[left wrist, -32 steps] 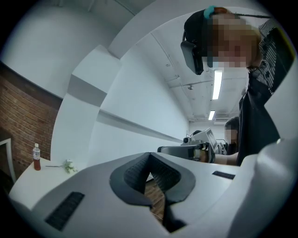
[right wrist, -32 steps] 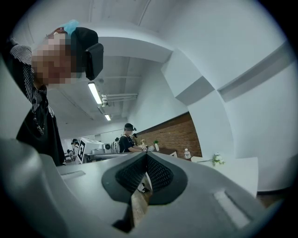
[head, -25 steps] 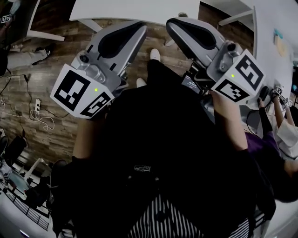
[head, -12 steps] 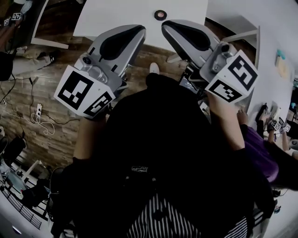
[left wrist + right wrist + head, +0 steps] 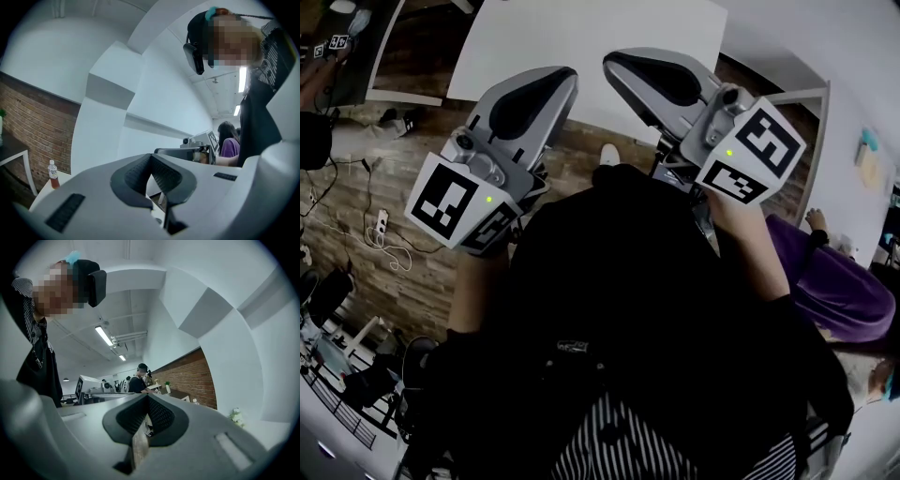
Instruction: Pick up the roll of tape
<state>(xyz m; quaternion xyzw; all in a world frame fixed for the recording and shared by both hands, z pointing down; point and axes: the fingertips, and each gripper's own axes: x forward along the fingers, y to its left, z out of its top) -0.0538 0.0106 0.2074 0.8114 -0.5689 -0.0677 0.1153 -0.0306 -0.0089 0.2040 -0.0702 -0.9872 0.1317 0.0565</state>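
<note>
No roll of tape shows in any view at this moment. In the head view my left gripper [image 5: 561, 77] and right gripper [image 5: 615, 62] are held side by side in front of the person's dark top, with their tips over the near edge of a white table [image 5: 581, 33]. Both point level, and nothing is between their jaws. In the left gripper view the left gripper [image 5: 151, 157] has its ribbed pads together. In the right gripper view the right gripper [image 5: 147, 397] looks the same, shut and empty.
Wooden floor with cables [image 5: 375, 234] lies at the left. A person in purple [image 5: 839, 286] sits at the right. A small bottle [image 5: 53, 174] stands on a white table at the left, and a brick wall [image 5: 187, 376] runs along the right.
More of the white table has come into the head view, and both grippers sit a little further left. The tape roll seen on the table half a second ago no longer shows.
</note>
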